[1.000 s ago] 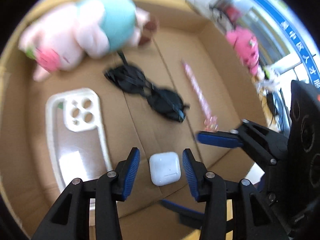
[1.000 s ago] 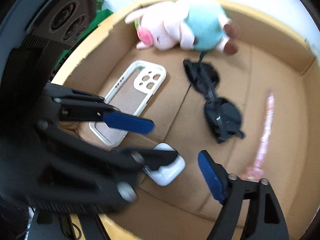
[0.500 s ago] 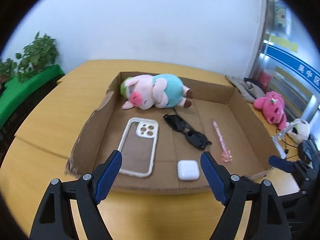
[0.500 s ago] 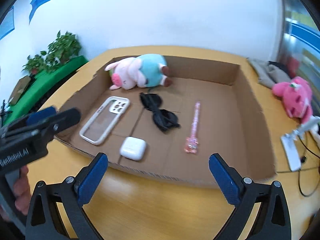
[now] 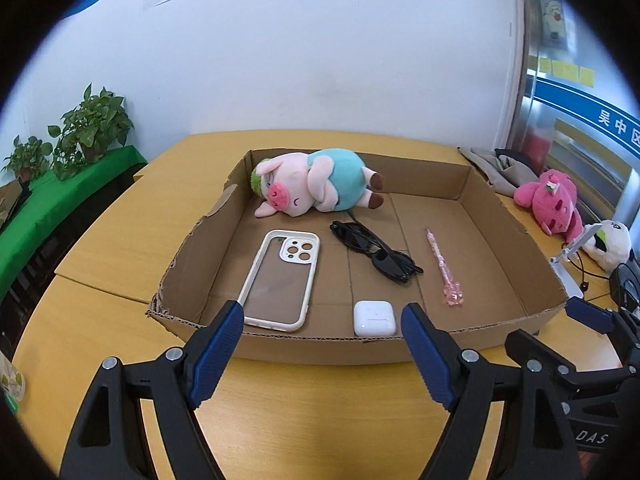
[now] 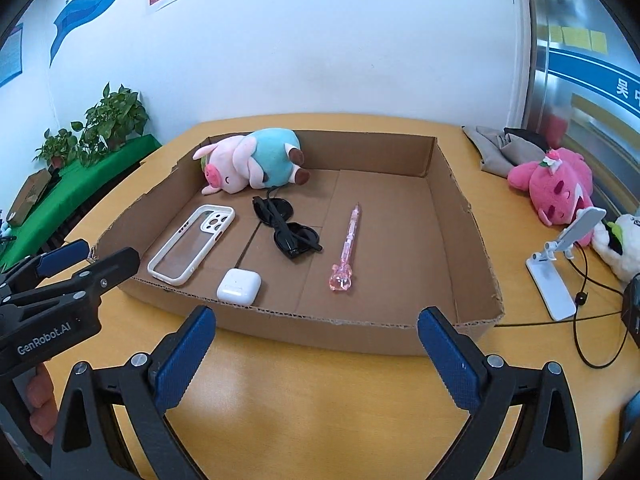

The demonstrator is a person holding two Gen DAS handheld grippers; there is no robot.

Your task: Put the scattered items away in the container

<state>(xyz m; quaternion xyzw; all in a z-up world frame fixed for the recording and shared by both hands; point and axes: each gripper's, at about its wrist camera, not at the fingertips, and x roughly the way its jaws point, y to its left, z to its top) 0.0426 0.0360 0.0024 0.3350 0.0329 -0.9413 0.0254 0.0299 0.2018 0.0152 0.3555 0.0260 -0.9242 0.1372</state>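
Now my left gripper (image 5: 322,344) and right gripper (image 6: 316,354) both hang released, jaws spread wide and empty, above the table (image 6: 300,408) just outside the cardboard box (image 5: 320,346). Inside it lie the earbud case (image 5: 374,317) near the front wall, phone case (image 5: 282,278), sunglasses (image 5: 376,252), pink pen (image 5: 442,266) and plush pig (image 5: 316,186).

Corrugated cardboard box (image 5: 320,346), glossy earbud case (image 5: 374,317)
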